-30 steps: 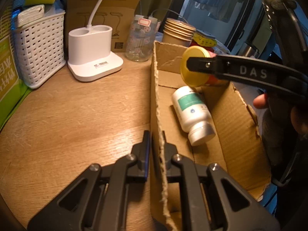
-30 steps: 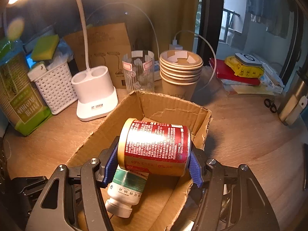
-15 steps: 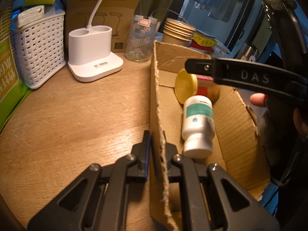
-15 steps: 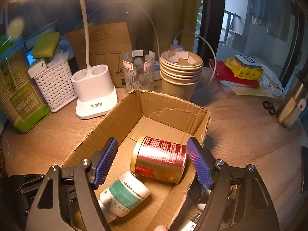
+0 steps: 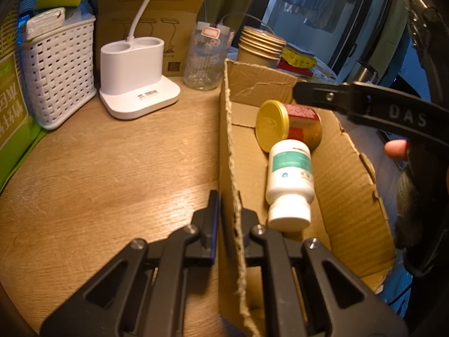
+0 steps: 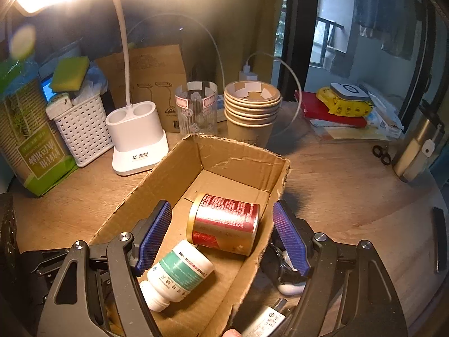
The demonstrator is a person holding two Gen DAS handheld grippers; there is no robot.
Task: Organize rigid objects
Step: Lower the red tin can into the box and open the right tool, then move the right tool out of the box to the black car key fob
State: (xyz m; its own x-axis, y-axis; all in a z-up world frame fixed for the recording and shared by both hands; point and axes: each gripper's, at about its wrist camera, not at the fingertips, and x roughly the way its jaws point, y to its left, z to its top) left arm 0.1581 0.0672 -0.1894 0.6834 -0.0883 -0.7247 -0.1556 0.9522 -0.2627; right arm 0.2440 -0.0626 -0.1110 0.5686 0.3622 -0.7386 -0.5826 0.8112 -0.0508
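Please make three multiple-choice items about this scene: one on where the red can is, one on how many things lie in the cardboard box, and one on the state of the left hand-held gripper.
1. Where is the red can?
A. Lying inside the cardboard box
B. Standing in the white basket
C. On top of the paper cups

2. How many things lie in the cardboard box?
A. One
B. Two
C. Four

3. What is the left hand-held gripper doing?
A. Open above the table
B. Holding the white bottle
C. Shut on the box's wall

Answers:
1. A: the can lies on its side on the box floor, under the open right hand-held gripper.
2. B: only the can and the white bottle are in it.
3. C: its fingers pinch the cardboard edge from both sides.
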